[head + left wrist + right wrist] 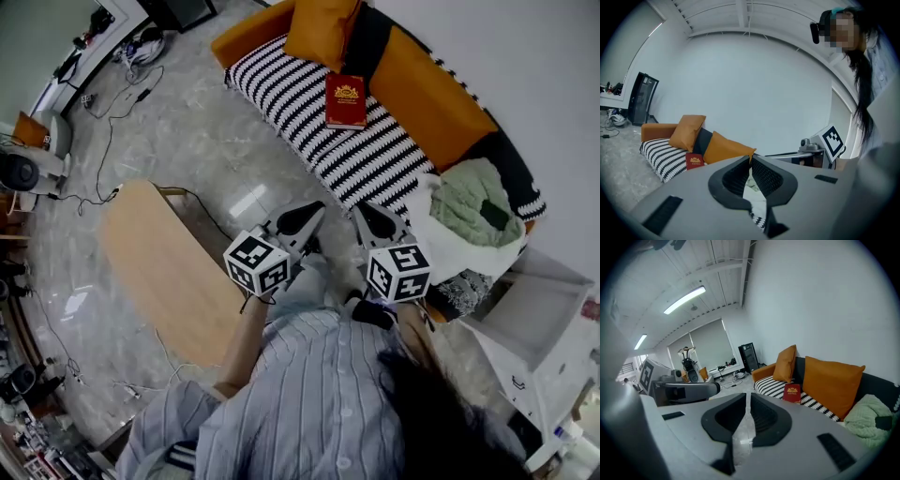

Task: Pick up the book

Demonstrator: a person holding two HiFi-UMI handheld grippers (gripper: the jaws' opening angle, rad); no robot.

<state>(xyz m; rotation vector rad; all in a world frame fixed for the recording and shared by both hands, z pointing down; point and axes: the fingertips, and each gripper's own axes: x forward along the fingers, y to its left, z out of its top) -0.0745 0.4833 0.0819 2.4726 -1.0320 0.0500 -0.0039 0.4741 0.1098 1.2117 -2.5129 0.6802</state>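
Looks like the approach is the step in hand here. The book (346, 100) isn't reached yet, and both tools are held well apart from it, over the floor in front of the sofa (281, 89). The left gripper (750, 158) is seen with its jaws together and nothing between them, and it's the same story for the right gripper (748, 395).

To get this done well, the jaws should be opened before the seat is reached, not at the last moment. One gripper is probably enough. A thin hardcover is best taken by a free edge, with one jaw slid under the book and one laid on top. The soft seat can likely be pressed into a little to get under. The cushions should be steered clear of.

The book itself has a dark red cover with a gold emblem on it, and the gold lettering can't be read. It's found at the back edge of the striped seat, toward the end with the orange arm, close by the orange cushion (319, 28) and the dark gap beside it. Whether it's lying flat or leaned on the backrest can't be told. It looks stiff and light, so slipping is judged the main worry.
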